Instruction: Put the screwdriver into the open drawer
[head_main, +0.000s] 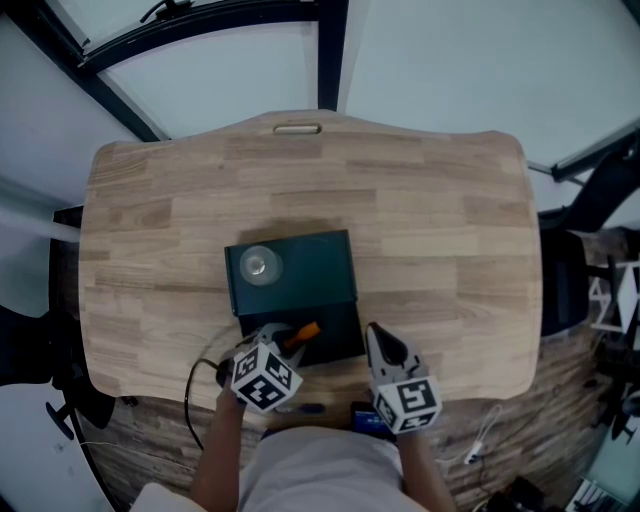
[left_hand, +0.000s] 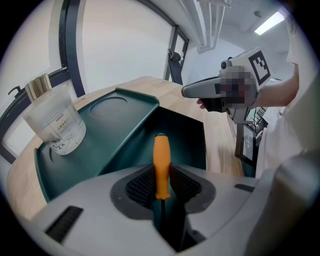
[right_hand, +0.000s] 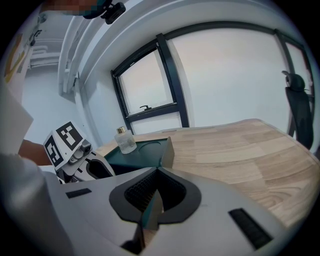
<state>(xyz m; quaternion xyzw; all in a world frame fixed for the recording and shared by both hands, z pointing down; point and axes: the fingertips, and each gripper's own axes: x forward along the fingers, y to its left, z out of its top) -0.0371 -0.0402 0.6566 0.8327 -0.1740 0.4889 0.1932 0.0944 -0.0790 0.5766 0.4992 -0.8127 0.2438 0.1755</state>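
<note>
Our left tongs (left_hand: 161, 186) clamp the orange screwdriver (left_hand: 161, 162) by its handle above the open drawer (left_hand: 187, 137), plain in their own view; the head view shows only an orange tip. Only the view from our right tongs (right_hand: 151, 202) shows them closed on the drawer's thin wall

A dark green box-shaped cabinet (head_main: 300, 262) sits near the middle of the pale wooden desk (head_main: 450, 230), a little towards the near edge. On the left of its top stands a small clear glass jar (head_main: 259, 266). Its open drawer (head_main: 340, 340) juts from the near side, towards the person. Above the drawer's left part, the left hand-held gripper (head_main: 288, 342) clamps an orange-handled screwdriver (head_main: 304, 332) (handle pointing ahead, out of the jaws). The right hand-held gripper (head_main: 372, 335) is at the drawer's right near corner, jaws closed on its thin wall
</note>
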